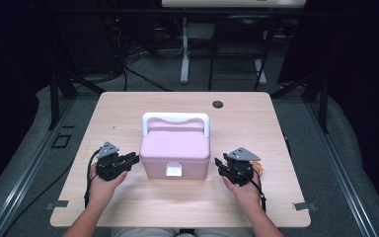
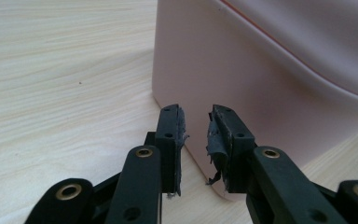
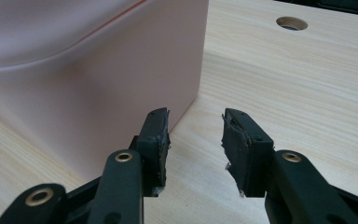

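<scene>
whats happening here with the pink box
A person holds a gripper in each hand at a wooden table, one on either side of a closed pink box with a white handle. The left gripper and right gripper both point at the box's sides, fingers apart with nothing gripped. The lid is still shut.

Each hand-held gripper (image 1: 128,161) (image 1: 220,165) black, brass-eyed rivets at linkages, frayed dark pads (image 2: 214,140), grey triangular top plate, black trailing cable.
</scene>
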Motion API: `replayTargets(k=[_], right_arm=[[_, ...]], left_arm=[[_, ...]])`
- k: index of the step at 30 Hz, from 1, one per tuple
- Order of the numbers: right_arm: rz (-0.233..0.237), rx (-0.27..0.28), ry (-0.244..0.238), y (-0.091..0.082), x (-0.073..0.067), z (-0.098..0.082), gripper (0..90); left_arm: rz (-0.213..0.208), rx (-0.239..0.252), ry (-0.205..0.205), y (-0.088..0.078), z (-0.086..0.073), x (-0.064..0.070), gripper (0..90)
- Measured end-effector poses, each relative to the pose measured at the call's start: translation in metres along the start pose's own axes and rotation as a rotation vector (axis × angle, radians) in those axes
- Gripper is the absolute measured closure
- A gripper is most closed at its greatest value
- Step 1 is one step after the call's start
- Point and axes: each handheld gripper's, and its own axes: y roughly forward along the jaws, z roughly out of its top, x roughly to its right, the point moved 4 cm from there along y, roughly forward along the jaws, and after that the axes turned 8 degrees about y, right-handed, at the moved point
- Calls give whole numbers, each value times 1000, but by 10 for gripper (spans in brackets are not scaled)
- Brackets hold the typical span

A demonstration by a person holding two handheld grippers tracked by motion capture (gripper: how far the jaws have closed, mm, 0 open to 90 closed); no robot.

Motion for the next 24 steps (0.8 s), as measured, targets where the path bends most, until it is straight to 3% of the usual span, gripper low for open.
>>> replayTargets(k=[8,24], right_arm=[[-1,6,6,6,1,1,615],[18,18,2,12,-9,-1,634]], left_arm=[[3,2,8,9,2,3,747],[-8,21,12,8,5,8,797]])
